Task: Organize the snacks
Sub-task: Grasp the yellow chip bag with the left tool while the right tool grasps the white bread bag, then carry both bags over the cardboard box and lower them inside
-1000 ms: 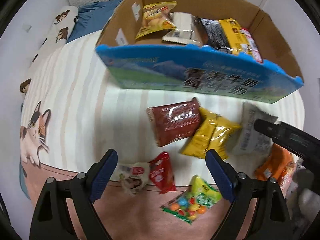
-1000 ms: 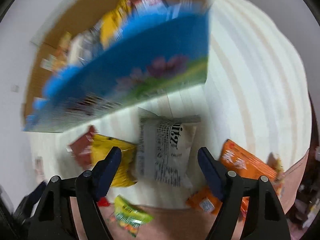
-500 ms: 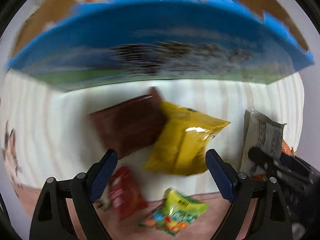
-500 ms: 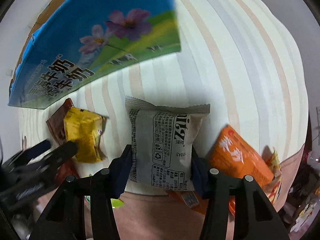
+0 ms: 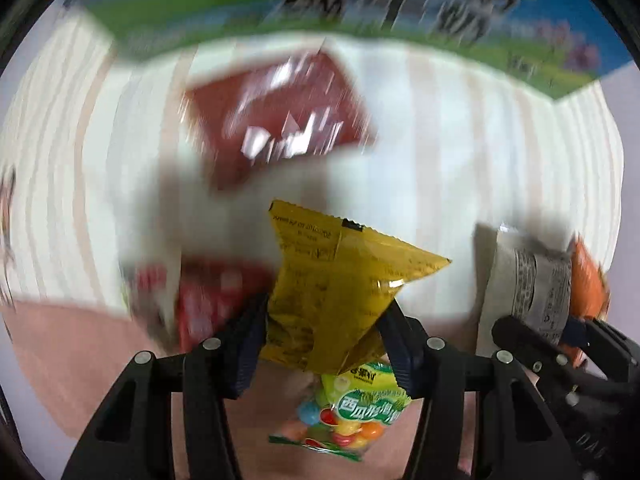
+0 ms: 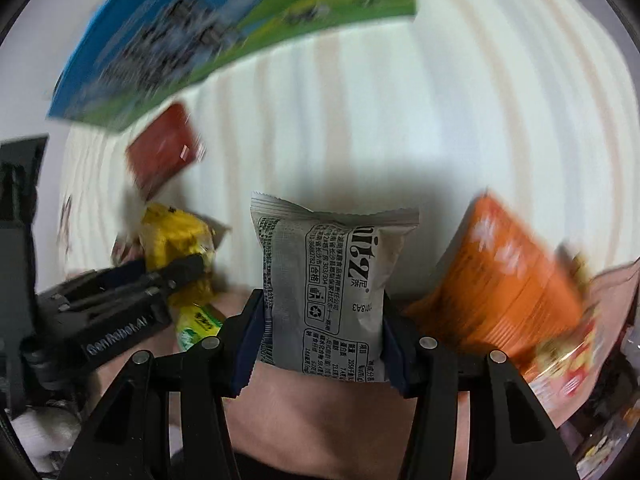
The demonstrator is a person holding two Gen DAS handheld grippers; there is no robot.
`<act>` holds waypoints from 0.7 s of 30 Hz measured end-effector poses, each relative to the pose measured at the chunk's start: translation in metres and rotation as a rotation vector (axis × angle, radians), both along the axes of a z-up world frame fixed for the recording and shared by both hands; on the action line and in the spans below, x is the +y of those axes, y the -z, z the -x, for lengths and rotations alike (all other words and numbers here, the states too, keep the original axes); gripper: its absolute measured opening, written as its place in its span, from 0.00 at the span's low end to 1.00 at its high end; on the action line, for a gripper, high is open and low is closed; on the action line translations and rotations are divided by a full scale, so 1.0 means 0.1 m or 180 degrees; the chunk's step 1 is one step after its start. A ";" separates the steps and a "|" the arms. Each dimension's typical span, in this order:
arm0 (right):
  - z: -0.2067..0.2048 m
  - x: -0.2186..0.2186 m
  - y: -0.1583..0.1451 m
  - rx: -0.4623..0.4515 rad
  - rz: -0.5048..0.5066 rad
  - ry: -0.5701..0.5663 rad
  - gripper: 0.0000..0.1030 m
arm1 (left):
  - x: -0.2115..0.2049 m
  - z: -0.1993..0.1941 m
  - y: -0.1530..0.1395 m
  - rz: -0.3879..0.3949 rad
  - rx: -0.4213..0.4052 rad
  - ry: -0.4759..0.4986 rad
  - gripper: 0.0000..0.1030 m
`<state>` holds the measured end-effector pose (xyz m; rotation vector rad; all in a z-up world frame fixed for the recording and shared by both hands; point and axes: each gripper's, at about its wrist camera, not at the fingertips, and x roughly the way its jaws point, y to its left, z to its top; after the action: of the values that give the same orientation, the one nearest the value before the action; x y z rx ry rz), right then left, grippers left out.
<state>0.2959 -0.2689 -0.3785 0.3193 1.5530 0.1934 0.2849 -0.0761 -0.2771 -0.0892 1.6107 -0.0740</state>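
Note:
My left gripper (image 5: 324,340) is shut on a yellow snack packet (image 5: 332,280), which stands sharp against the blurred bed. My right gripper (image 6: 320,340) is shut on a grey-white printed snack packet (image 6: 328,280). The left gripper with the yellow packet (image 6: 176,240) shows at the left of the right wrist view. The grey packet (image 5: 528,284) and right gripper show at the right of the left wrist view. The blue and green wall of the cardboard snack box (image 5: 360,4) fills the top, and shows in the right wrist view (image 6: 224,32).
On the striped bedcover lie a dark red packet (image 5: 280,120), a small red packet (image 5: 208,296), a green candy bag (image 5: 352,412) under my left gripper, and an orange packet (image 6: 508,280) right of my right gripper.
Both grippers have closed on their packets: the left on the yellow one, the right on the grey one. Both packets have lifted off the bedcover, and the views have tilted down toward the bed.

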 end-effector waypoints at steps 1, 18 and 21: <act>0.05 0.02 0.03 0.0031 -0.0028 -0.0034 0.53 | 0.03 0.06 0.01 0.0014 0.0024 -0.0043 0.50; 0.43 0.34 0.14 -0.0164 0.0409 -0.0078 0.45 | 0.22 0.40 0.06 0.0079 -0.0076 -0.0193 0.49; 0.51 0.26 0.02 -0.0173 0.0215 0.0010 0.45 | 0.32 0.47 -0.13 0.0166 -0.0133 -0.0237 0.49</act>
<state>0.2453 -0.2433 -0.3806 0.2613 1.5017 0.1458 0.2378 -0.0437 -0.2640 -0.1868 1.5623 -0.0599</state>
